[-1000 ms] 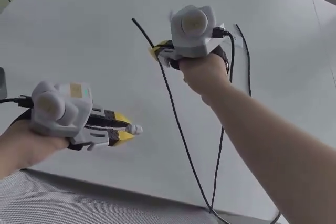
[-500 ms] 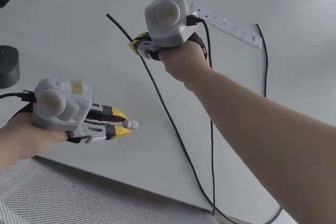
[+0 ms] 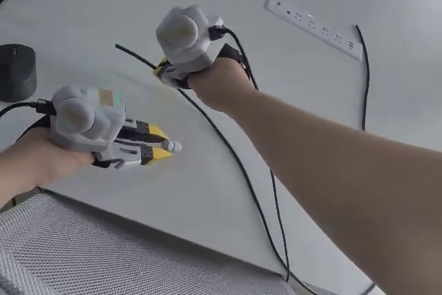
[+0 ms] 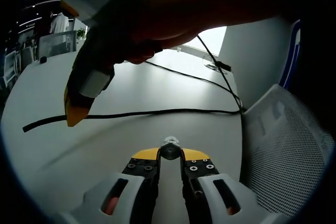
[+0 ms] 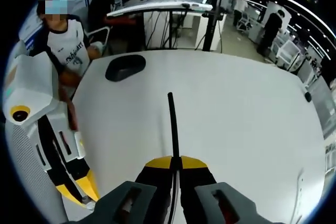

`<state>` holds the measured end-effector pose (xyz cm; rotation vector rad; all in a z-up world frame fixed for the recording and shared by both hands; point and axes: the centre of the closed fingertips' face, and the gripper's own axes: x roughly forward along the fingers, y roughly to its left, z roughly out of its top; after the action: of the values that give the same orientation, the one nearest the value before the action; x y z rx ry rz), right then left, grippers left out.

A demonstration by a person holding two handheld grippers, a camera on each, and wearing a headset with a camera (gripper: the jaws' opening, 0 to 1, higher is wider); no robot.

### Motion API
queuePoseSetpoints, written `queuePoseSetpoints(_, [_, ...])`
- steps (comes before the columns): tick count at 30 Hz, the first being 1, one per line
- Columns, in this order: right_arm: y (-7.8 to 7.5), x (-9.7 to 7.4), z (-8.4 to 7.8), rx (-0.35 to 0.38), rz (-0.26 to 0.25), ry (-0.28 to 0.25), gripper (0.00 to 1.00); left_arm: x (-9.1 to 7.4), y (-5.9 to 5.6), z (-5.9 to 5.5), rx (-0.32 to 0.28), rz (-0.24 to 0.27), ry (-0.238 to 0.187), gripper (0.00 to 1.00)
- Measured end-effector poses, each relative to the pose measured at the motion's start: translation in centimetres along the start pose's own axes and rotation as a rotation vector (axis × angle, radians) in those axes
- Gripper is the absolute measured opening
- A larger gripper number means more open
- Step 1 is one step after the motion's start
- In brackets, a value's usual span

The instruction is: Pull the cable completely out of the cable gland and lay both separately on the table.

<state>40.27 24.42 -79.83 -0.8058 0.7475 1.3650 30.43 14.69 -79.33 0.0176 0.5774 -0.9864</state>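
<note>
My left gripper (image 3: 163, 150) is shut on the small whitish cable gland (image 3: 175, 146), which pokes out beyond its yellow tips; the left gripper view shows the gland (image 4: 169, 147) pinched between the jaws. My right gripper (image 3: 161, 71) is further back on the table, shut on the black cable (image 3: 228, 151). The cable's free end (image 5: 170, 98) sticks out straight ahead of its jaws. The cable (image 4: 157, 112) is apart from the gland and runs back across the table and over the near edge.
A white power strip (image 3: 314, 27) lies at the back right with its own black cord (image 3: 364, 67). A black round object (image 3: 15, 70) sits at the far left. A grey mesh chair (image 3: 103, 253) is below the table's near edge. People sit beyond the table.
The view has tilted, bringing the power strip and the black object in. The right gripper has carried the cable to the left, nearer above the left gripper. Both grips are unchanged.
</note>
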Motion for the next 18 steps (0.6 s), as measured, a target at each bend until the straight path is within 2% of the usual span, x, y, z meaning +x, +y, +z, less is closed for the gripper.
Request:
queuePoseSetpoints(7, [0.6,1.1,-1.1,0.003,0.023,0.047,0.0,-0.2,0.9,-1.0,-0.013,0.022,0.011,0.16])
queuePoseSetpoints(18, [0.9,1.6,-1.6,0.024,0.043,0.064,0.0,-0.2,1.2,-1.5,-0.02,0.037,0.019,0.16])
